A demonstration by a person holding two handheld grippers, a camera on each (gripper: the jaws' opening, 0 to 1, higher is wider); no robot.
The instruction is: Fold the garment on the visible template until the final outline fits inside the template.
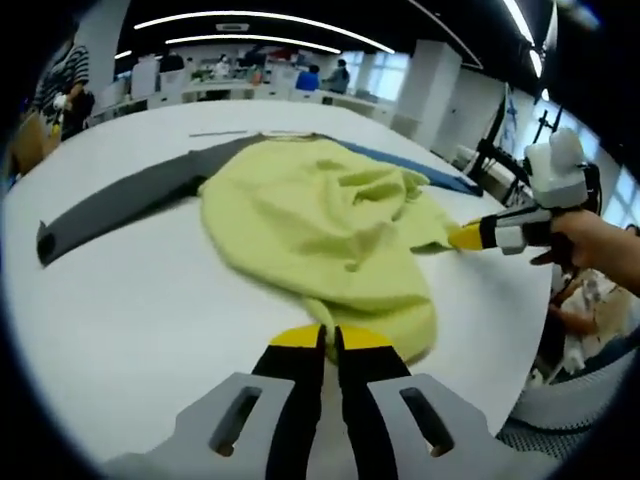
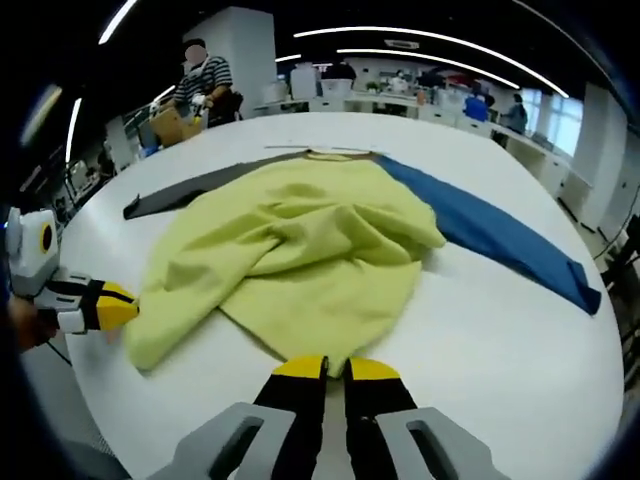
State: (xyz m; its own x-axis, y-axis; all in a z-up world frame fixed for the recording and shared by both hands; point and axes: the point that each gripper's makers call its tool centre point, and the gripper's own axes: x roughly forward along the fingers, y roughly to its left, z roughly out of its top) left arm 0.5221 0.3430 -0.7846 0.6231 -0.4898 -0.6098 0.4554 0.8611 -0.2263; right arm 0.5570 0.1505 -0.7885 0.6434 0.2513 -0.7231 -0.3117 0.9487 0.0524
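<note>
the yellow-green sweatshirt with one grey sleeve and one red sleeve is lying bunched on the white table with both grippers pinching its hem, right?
Not quite: the second sleeve is blue, not red. The right gripper view shows the yellow-green sweatshirt with a long blue sleeve stretched across the white table, opposite the grey sleeve. The rest holds: it lies bunched, with the left gripper and right gripper shut on its hem.

Surface: a white table (image 2: 480,330), broad and smooth, with a curved near edge
Item on surface: one garment (image 2: 300,250) lay spread across the middle of the table
Body: yellow-green (image 1: 320,230), rumpled and folded over on itself, its hem at the near edge
Grey sleeve (image 1: 110,212): lay flat, stretched out to one side
Blue sleeve (image 2: 500,240): lay flat, stretched out to the opposite side
</note>
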